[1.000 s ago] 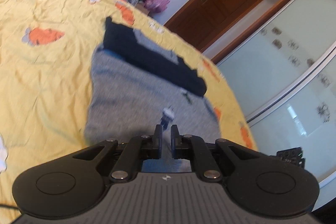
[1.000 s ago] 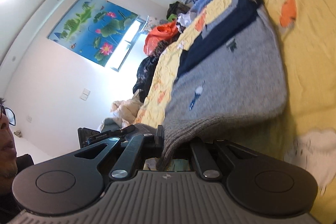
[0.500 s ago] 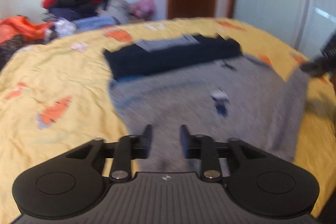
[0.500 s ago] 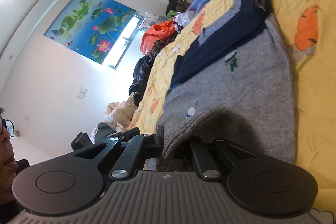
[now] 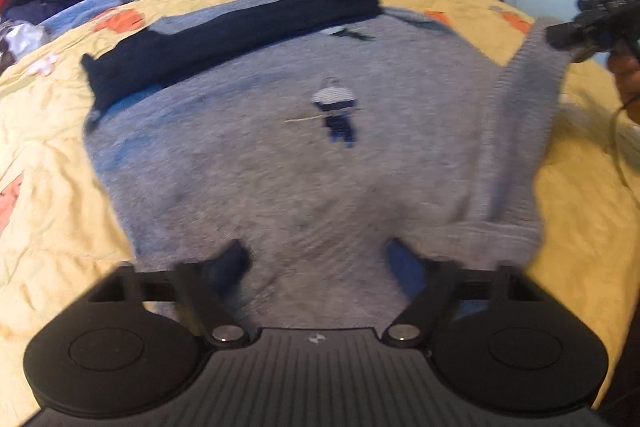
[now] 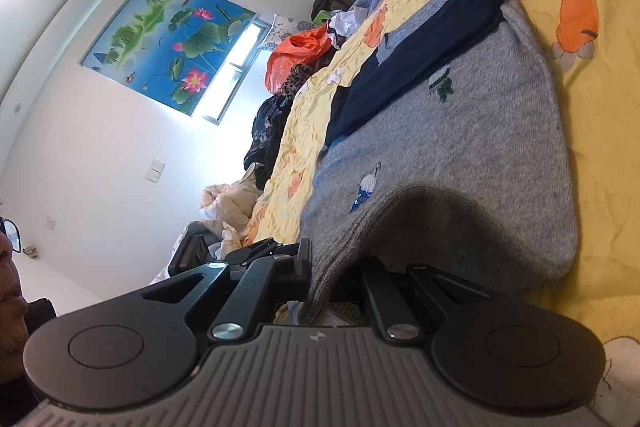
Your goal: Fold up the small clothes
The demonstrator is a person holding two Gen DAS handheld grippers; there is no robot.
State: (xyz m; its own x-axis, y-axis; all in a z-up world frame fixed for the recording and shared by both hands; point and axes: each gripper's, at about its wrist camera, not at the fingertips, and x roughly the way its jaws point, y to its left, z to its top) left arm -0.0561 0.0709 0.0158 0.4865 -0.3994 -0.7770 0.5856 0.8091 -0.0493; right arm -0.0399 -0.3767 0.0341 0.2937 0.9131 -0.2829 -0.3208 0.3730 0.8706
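The grey knitted sweater with a small embroidered figure lies spread on the yellow quilted bedspread with orange prints, its navy upper part toward the far edge. The right gripper is clamped on the ribbed hem, lifting that corner clear of the bed, presumably to carry it over as a fold. The left gripper hangs above the near hem, jaws spread wide and gripping nothing, apparently placed to take the other corner.
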